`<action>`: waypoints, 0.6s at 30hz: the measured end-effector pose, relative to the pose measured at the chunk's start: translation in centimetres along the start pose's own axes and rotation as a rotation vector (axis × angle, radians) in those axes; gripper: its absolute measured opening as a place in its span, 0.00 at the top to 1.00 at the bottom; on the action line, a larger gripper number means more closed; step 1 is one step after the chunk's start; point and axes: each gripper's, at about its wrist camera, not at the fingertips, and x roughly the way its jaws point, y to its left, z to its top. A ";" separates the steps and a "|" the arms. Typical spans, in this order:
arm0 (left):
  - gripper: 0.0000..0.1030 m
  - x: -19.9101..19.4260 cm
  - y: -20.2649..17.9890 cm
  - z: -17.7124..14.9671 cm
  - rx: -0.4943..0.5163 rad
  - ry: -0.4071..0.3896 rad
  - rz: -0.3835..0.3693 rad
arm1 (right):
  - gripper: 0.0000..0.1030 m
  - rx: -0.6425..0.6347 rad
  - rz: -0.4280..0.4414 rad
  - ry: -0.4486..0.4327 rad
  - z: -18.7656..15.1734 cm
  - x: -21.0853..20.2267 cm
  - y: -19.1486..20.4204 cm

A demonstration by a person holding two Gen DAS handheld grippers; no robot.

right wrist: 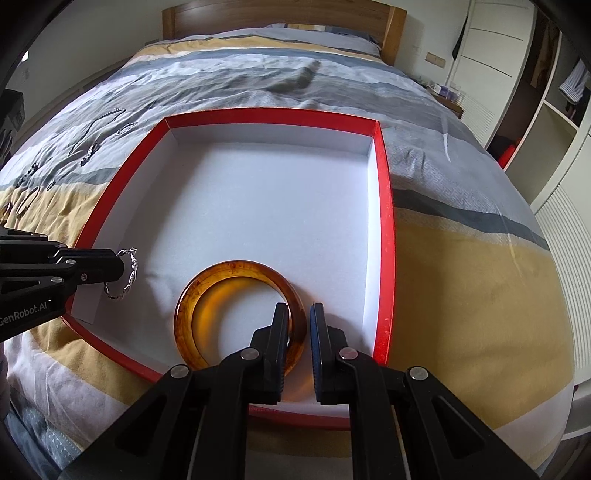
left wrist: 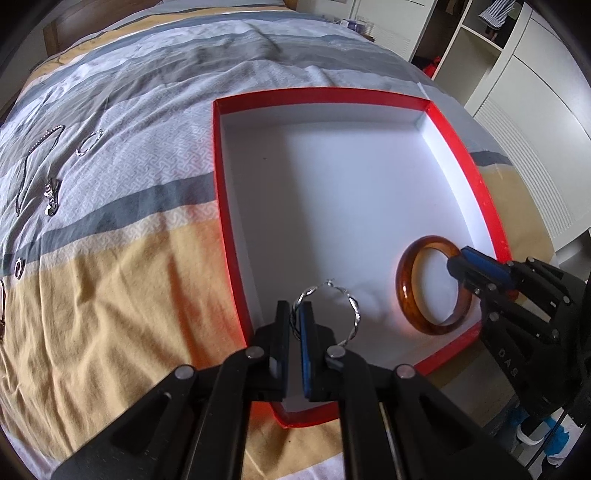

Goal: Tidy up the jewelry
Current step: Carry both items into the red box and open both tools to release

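Observation:
A shallow red box with a white inside lies on the bed; it also shows in the right wrist view. My left gripper is shut on a twisted silver bracelet and holds it over the box's near left corner; the bracelet also shows in the right wrist view. My right gripper is shut on an amber bangle, which is low in the box's near right part. The bangle and right gripper also show in the left wrist view.
Several loose silver chains and small pieces lie on the striped bedspread left of the box; they also show in the right wrist view. A wooden headboard is at the far end. White wardrobes stand to the right of the bed.

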 end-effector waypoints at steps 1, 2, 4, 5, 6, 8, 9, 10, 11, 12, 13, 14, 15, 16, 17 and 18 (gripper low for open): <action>0.93 0.0 0.0 0.1 -0.001 0.000 0.001 | 0.90 -0.002 -0.001 0.002 0.0 0.0 0.0; 0.93 0.0 0.0 0.0 -0.002 0.001 0.003 | 0.90 -0.004 -0.002 0.004 0.0 -0.1 0.0; 0.93 0.0 0.0 0.0 -0.002 0.003 0.005 | 0.90 -0.008 0.006 0.007 0.0 -0.1 0.0; 0.93 0.0 0.1 0.0 -0.001 0.004 0.008 | 0.90 -0.010 0.008 0.009 0.0 -0.2 0.1; 0.93 -0.1 0.1 -0.1 -0.001 0.004 0.009 | 0.88 -0.011 0.011 0.010 0.0 -0.2 0.2; 0.93 -0.2 0.2 -0.1 -0.004 0.006 0.012 | 0.86 -0.012 0.016 0.012 0.0 -0.3 0.4; 0.93 -0.2 0.3 -0.1 -0.007 0.006 0.011 | 0.83 -0.013 0.019 0.012 0.0 -0.3 0.6; 0.93 -0.2 0.3 -0.1 -0.009 0.007 0.010 | 0.82 -0.014 0.024 0.012 0.0 -0.4 0.7; 0.93 -0.3 0.4 -0.1 -0.012 0.008 0.007 | 0.80 -0.015 0.028 0.013 0.0 -0.4 0.8; 0.93 -0.3 0.5 -0.1 -0.018 0.010 0.003 | 0.79 -0.017 0.029 0.013 -0.1 -0.5 0.9; 0.93 -0.4 0.6 -0.3 -0.022 0.010 0.001 | 0.78 -0.018 0.030 0.013 -0.2 -0.6 0.9; 0.93 -0.5 0.7 -0.3 -0.028 0.013 -0.004 | 0.77 -0.019 0.029 0.012 -0.2 -0.7 1.0; 0.93 -0.5 0.7 -0.3 -0.027 0.016 -0.007 | 0.74 -0.017 0.027 0.010 -0.3 -0.8 1.0; 0.93 -0.6 0.8 -0.4 -0.024 0.016 -0.008 | 0.72 -0.012 0.027 0.008 -0.3 -1.0 1.0; 0.93 -0.7 0.7 -0.3 -0.022 0.017 -0.009 | 0.68 -0.007 0.027 0.006 -0.3 -1.2 1.0; 0.93 -0.7 0.7 -0.3 -0.024 0.019 -0.014 | 0.65 -0.003 0.029 0.003 -0.2 -1.3 0.9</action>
